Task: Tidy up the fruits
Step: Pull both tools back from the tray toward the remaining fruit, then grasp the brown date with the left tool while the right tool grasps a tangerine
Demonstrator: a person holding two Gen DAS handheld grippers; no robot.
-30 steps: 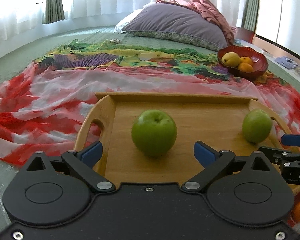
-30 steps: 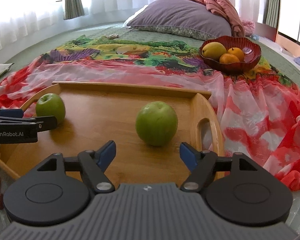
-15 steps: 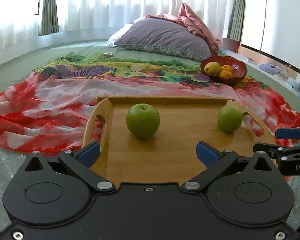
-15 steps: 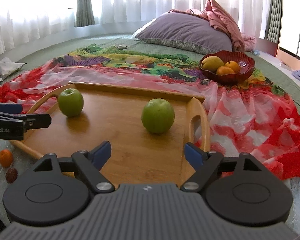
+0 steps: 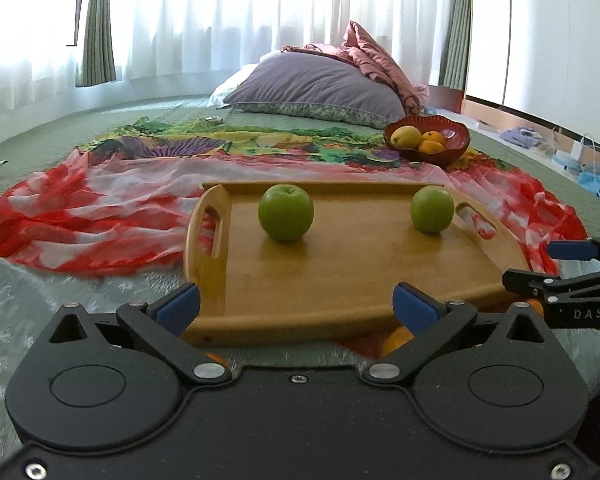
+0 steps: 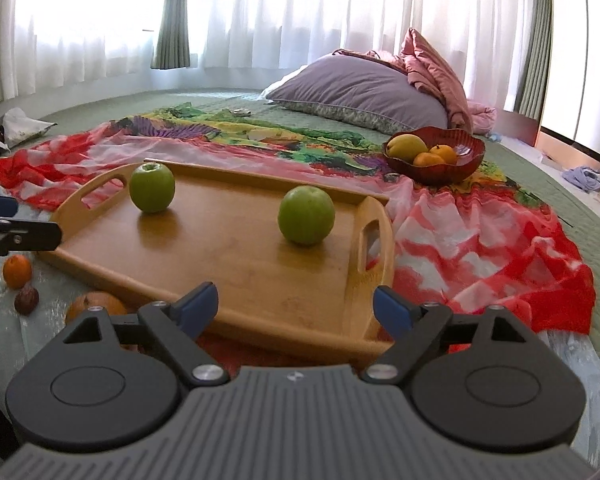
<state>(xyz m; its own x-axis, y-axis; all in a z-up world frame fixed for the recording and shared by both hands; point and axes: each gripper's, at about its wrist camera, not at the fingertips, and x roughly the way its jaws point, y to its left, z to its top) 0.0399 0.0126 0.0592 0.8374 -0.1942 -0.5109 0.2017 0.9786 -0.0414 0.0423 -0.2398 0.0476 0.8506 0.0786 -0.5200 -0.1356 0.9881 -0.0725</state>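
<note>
A wooden tray [image 5: 340, 280] [image 6: 240, 280] lies on the bed with two green apples on it: one on the left [image 5: 286, 212] [image 6: 152, 187], one on the right [image 5: 432, 209] [image 6: 306, 214]. My left gripper [image 5: 296, 308] is open and empty, held back from the tray's near edge. My right gripper [image 6: 296, 306] is open and empty, near the tray's front right corner. A small orange [image 6: 17, 271], a dark fruit [image 6: 26, 300] and a larger orange fruit [image 6: 96, 306] lie on the bed in front of the tray.
A red bowl [image 5: 458, 144] [image 6: 466, 160] with a yellow fruit and oranges stands beyond the tray at the right. A red and multicoloured cloth [image 5: 100, 208] lies under the tray. A purple pillow [image 5: 316, 92] lies at the back. The right gripper's fingers [image 5: 572, 250] show at the left view's right edge.
Both grippers have pulled back and up from the tray; both apples stay in place. The loose fruits in front of the tray have come into view.
</note>
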